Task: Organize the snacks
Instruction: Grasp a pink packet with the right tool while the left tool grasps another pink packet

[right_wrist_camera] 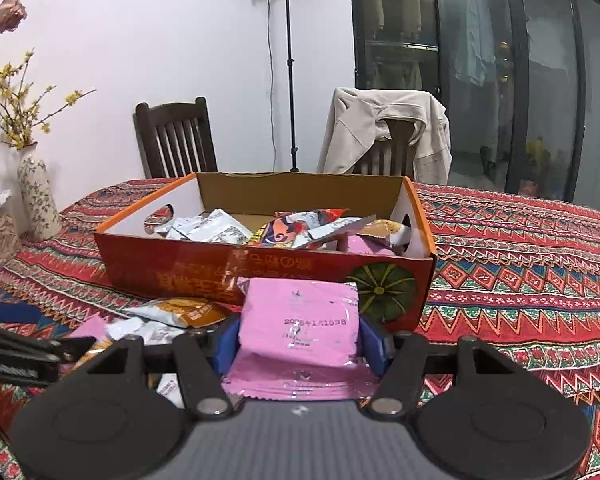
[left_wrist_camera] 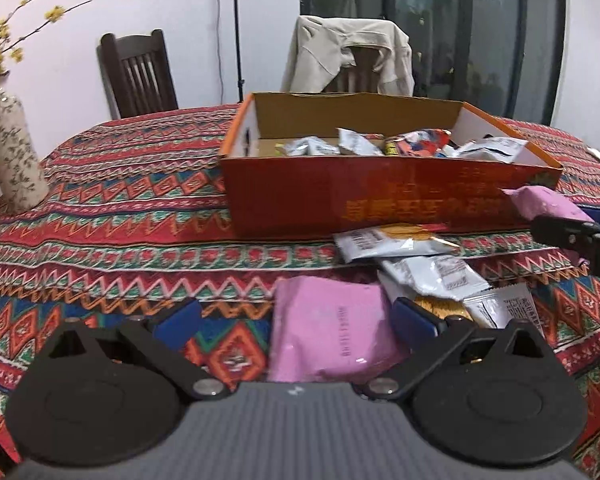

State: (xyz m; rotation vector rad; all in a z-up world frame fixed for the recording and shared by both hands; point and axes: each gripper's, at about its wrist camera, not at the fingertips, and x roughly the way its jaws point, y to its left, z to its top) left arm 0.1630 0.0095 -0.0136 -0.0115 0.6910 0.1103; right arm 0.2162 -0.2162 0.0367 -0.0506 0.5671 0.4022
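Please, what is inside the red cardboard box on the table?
Inside the box lie several snack packets: silver-white ones, a colourful red-orange one, and a pink one near the right end. Its front wall and the top packets cover whatever lies lower.

Reds, pinks and zigzags on the table

A woven tablecloth [right_wrist_camera: 520, 264] shows red, orange, teal and white zigzag and diamond bands; the glossy red cardboard box [right_wrist_camera: 204, 268] has gold lettering, an orange rim and a green pumpkin picture at lower right; plain pink foil packets [right_wrist_camera: 300, 320] [left_wrist_camera: 328, 336] carry small dark print; at the left edge, a cream vase [left_wrist_camera: 14, 152] bears dark floral sprigs.
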